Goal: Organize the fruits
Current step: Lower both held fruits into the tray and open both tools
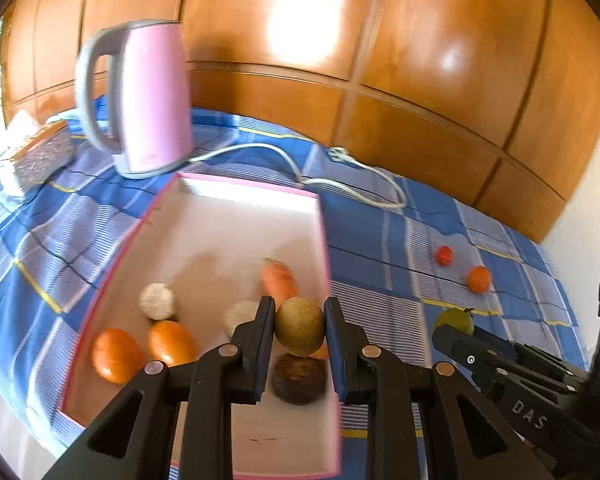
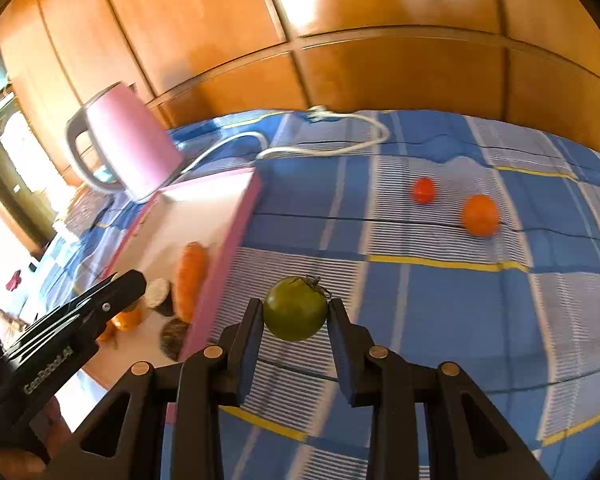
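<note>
Left tongs (image 1: pixel 300 330) tilted down, clenching brown fruit (image 1: pixel 300 325); right tongs (image 2: pixel 296 320) tilted down, clenching green fruit (image 2: pixel 295 307)

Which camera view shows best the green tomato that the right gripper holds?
The right wrist view. There the green tomato sits centred between the fingers of the right gripper, with its stem visible. In the left wrist view only its top peeks out behind the right gripper, near the picture's right edge.
</note>
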Available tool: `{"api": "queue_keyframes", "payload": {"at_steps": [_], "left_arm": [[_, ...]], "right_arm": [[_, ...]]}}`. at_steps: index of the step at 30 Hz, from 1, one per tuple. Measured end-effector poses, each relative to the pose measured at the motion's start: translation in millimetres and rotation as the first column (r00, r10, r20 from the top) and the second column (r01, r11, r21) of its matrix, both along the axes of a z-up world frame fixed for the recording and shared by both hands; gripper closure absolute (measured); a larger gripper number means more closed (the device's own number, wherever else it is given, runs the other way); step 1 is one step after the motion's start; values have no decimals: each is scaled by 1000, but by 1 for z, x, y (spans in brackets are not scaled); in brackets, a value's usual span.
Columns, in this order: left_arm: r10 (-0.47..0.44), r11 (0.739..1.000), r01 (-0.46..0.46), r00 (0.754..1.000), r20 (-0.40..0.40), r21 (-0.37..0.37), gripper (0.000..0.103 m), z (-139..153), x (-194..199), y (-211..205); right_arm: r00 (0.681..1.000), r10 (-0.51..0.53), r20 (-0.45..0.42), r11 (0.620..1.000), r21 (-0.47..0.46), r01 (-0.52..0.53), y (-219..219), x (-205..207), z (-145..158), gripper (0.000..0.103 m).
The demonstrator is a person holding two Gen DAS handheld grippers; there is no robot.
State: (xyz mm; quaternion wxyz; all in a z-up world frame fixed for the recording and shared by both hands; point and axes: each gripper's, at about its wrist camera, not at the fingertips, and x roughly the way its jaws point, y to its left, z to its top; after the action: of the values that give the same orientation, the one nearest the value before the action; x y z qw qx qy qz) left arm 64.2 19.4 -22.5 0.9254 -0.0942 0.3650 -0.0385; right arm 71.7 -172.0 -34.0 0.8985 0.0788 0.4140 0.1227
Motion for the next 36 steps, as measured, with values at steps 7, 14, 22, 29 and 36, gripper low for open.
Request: {"api": "queue_keyframes", "payload": {"at_steps": [7, 14, 22, 29, 36], "left_arm": [[61, 998, -61, 998, -16, 16, 78, -5, 8, 28], [117, 993, -117, 993, -29, 1, 78, -10, 15, 58], [147, 989, -148, 988, -39, -27, 72, -16, 19, 75], [198, 980, -199, 979, -43, -28, 61, -15, 14, 80], [201, 979, -202, 979, -22, -13, 61, -8, 6, 75]], "right_arm": [[995, 104, -3, 995, 1, -104, 43, 15, 9, 70], [986, 165, -3, 986, -2, -165, 79, 32, 16, 70], [978, 208, -17, 978, 16, -208, 112, 50, 14, 69], [979, 200, -23, 980, 25, -200, 117, 53, 12, 69], [981, 195, -23, 981, 4, -195, 113, 40, 7, 69]]}}
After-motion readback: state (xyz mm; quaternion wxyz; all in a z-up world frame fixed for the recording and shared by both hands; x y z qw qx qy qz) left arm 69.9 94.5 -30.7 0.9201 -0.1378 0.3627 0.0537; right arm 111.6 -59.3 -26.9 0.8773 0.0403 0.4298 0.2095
